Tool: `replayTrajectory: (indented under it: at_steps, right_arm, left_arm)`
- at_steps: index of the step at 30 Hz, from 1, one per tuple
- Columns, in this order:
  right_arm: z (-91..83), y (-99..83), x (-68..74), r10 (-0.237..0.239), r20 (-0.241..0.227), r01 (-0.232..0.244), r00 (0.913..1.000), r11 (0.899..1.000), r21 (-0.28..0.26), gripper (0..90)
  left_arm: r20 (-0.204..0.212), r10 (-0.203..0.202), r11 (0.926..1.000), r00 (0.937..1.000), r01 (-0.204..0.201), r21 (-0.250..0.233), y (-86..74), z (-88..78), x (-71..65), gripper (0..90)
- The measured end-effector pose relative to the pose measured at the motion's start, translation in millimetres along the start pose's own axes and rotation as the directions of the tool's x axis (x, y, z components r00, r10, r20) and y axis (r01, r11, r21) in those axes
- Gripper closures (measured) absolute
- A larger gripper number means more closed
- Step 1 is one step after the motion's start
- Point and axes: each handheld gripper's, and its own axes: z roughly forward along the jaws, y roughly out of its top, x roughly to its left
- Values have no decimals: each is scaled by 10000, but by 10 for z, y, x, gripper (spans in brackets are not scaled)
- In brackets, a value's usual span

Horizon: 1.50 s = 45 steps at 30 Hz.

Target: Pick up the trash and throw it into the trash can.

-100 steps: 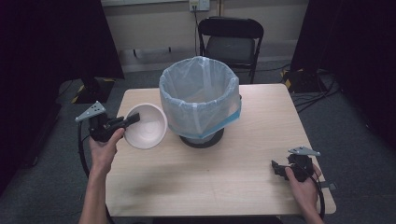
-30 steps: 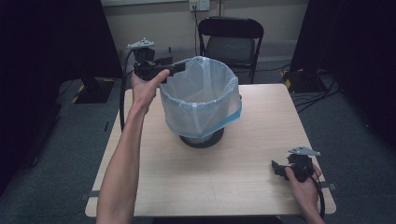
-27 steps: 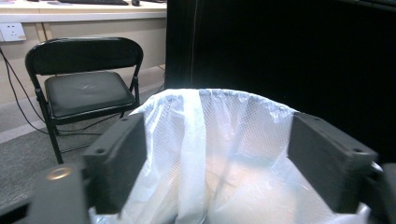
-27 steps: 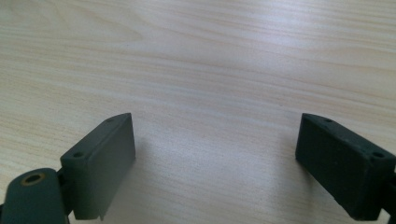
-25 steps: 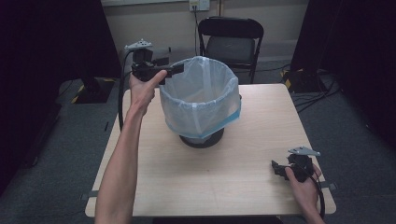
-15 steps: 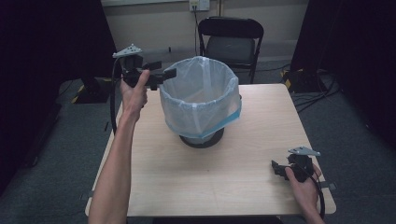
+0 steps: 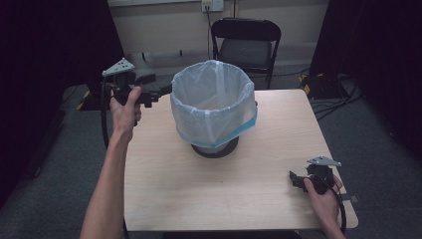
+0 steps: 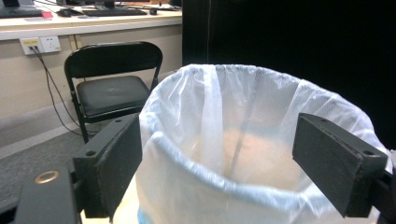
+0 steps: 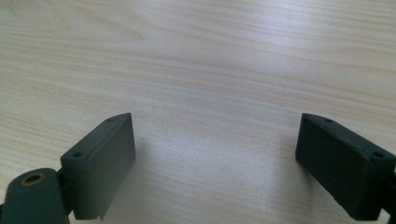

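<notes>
The wooden table [image 7: 174, 184] carries a round bin lined with a translucent white bag [image 7: 211, 107], blue-edged at its lower fold, standing on a dark base at the table's far middle, unmoved from the earlier frames. A black folding chair [image 7: 246, 45] stands beyond the far edge. The left gripper [image 7: 158, 92], raised in the left hand [image 7: 124, 112], has drawn back leftward from the bin's rim since a second ago and now hangs just beside the bin's far-left side; its jaws are spread wide and empty. The white bowl it held three seconds ago is gone from it. The right gripper [image 7: 294, 179] rests unmoved at the near right, jaws released and wide over bare wood.
</notes>
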Motion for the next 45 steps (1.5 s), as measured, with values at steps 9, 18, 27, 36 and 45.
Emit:
replayTrajectory:
  at_steps: [9,18,27,36,45]
  right_arm:
    - [-1,0,-1,-15,-9,15,10000,10000,6,112]
    - [0,0,-1,-12,5,12,10000,10000,-5,112]
    - [0,0,-1,-16,3,16,10000,10000,-4,112]
    - [-1,0,-1,-14,-10,14,10000,10000,6,112]
    - [0,0,-1,-12,3,12,10000,10000,-4,112]
  left_arm:
    - [-75,-97,10000,9999,97,3,-196,-204,-77,158]
    - [0,53,9998,10000,-53,180,-404,-387,-150,157]
    - [-190,-52,9983,9998,63,582,-740,-475,-207,158]
    - [-1065,350,9936,9937,-232,1105,-1115,-548,-297,160]
    - [-1271,-8,9889,9919,197,1471,-1520,-634,-314,159]
